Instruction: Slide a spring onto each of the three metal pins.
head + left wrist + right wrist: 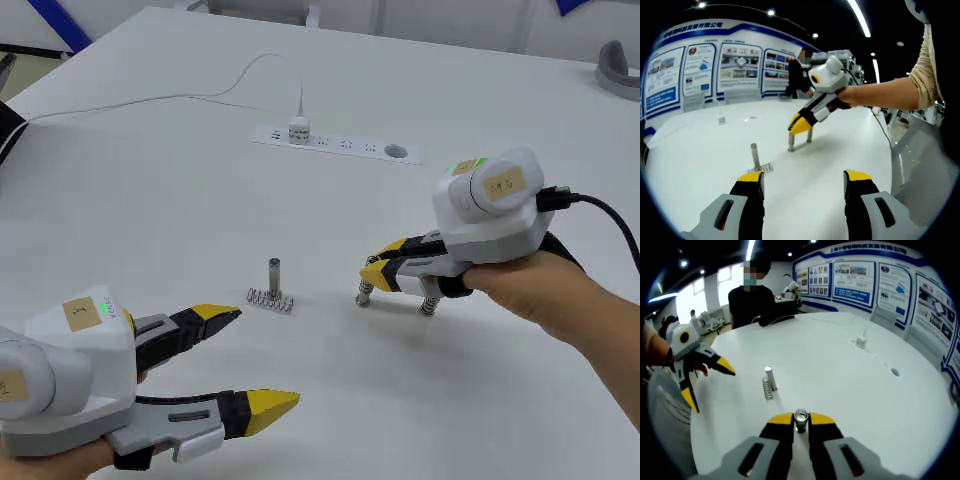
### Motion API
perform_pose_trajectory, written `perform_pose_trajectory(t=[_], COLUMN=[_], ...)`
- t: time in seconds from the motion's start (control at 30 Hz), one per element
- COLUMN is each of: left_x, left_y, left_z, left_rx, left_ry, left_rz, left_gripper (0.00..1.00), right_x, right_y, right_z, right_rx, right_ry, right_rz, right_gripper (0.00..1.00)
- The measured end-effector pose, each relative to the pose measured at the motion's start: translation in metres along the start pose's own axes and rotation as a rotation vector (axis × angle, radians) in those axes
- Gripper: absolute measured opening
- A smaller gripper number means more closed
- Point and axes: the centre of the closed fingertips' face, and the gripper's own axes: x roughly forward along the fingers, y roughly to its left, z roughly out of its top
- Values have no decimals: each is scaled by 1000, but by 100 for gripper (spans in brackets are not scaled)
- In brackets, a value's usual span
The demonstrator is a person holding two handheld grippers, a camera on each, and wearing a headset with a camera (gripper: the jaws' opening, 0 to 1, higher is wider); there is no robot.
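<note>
White table (pixel 150 220) carries a power strip (pixel 335 143) on its far part, with a white plug (pixel 298 128) seated in it and a thin cable (pixel 150 100) trailing off to the left. Near the middle of the table a bare pin (pixel 274 276) stands upright. A loose spring (pixel 271 299) lies on its side at the pin's foot, touching it or just beside it; which cannot be told.

To the right, well apart from these, two more pins stand upright, each with coils around its shank: the first sprung pin (pixel 365 294) and the second sprung pin (pixel 429 304).

The right gripper (pixel 374 272), held in a hand (pixel 525 285), reaches in from the right with its yellow tips directly over the first sprung pin. The second sprung pin stands beneath the gripper's body. In the right gripper view the jaws are drawn close together, with the metal top of the first sprung pin lodged between them.

The left gripper (pixel 265 358) hovers at the near left, apart from every pin, its jaws spread wide and holding nothing. In the left gripper view the bare pin and loose spring lie just ahead of its left jaw.

Display panels (pixel 875 282) line the far wall, and a person in black (pixel 752 302) is at the table's far edge.
</note>
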Motion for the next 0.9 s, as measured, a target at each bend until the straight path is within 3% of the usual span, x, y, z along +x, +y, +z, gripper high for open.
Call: perform_pose_trajectory(t=[0.9], left_x=[0], left_y=[2], left_z=[-2], left_rx=[-12], left_ry=[0], left_rz=[7], left_gripper=[65], right_x=[12], right_y=[-2], right_z=[-18], right_rx=[-19], right_ry=[60], right_rz=[-23], right_gripper=[14])
